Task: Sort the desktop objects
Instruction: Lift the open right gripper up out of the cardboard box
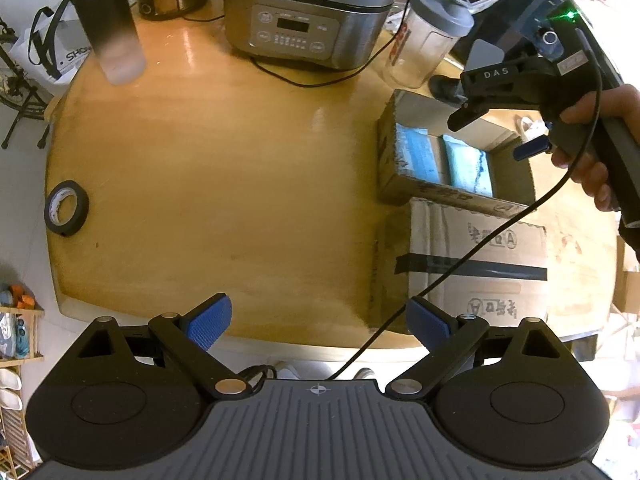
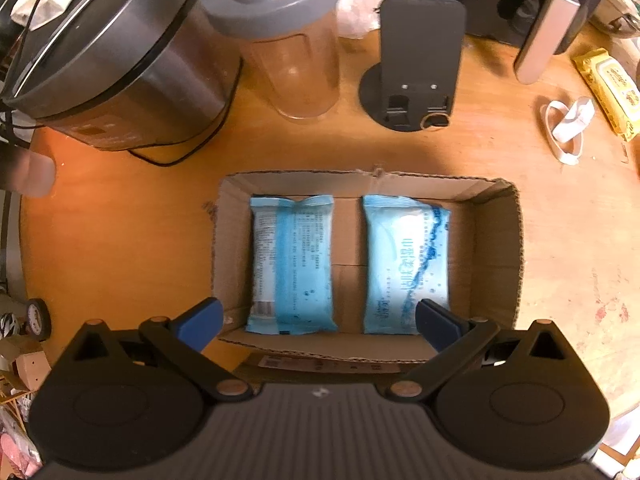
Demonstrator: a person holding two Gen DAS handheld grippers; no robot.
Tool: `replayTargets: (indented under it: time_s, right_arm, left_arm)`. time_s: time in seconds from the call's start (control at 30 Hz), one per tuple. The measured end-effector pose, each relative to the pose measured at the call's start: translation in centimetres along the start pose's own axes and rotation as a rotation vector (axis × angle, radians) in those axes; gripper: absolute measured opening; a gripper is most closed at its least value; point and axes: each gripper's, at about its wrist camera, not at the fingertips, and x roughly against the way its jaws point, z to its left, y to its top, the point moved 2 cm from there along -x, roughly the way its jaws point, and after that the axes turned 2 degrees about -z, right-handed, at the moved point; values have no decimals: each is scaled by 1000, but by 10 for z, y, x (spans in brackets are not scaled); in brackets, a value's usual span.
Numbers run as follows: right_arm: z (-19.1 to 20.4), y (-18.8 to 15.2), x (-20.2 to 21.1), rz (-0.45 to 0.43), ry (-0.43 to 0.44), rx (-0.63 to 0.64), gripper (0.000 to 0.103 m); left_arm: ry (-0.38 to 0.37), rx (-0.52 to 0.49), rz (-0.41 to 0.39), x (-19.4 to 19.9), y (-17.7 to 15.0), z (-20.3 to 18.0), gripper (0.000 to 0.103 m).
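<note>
An open cardboard box point(image 2: 498, 240) sits on the wooden table and holds two light-blue wipe packs side by side, the left pack point(image 2: 292, 264) and the right pack point(image 2: 406, 260). My right gripper point(image 2: 320, 324) hangs open straight above the box's near edge, nothing between its blue pads. In the left wrist view the same box point(image 1: 390, 148) lies at the right with the packs point(image 1: 418, 152) showing, and a hand holds the right gripper above it. My left gripper point(image 1: 318, 326) stands open over the table's front edge, holding nothing. A black tape roll point(image 1: 66, 208) lies at the table's left edge.
A rice cooker point(image 1: 308, 12) with its cord, a grey-lidded shaker cup point(image 1: 430, 36), a dark bottle point(image 1: 108, 20) and a kettle stand at the back. A taped cardboard flap point(image 1: 476, 264) lies near the box. A phone stand point(image 2: 416, 68), white strap point(image 2: 568, 128) and yellow wipe pack point(image 2: 612, 88) lie behind.
</note>
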Motion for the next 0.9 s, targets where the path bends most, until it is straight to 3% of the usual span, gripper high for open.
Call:
replayTargets:
  time_s: [0.9]
  right_arm:
    - [-87,2,1,-1,-39,-43,103]
  left_arm:
    - [1,-30,20,-9,-4,-55,96]
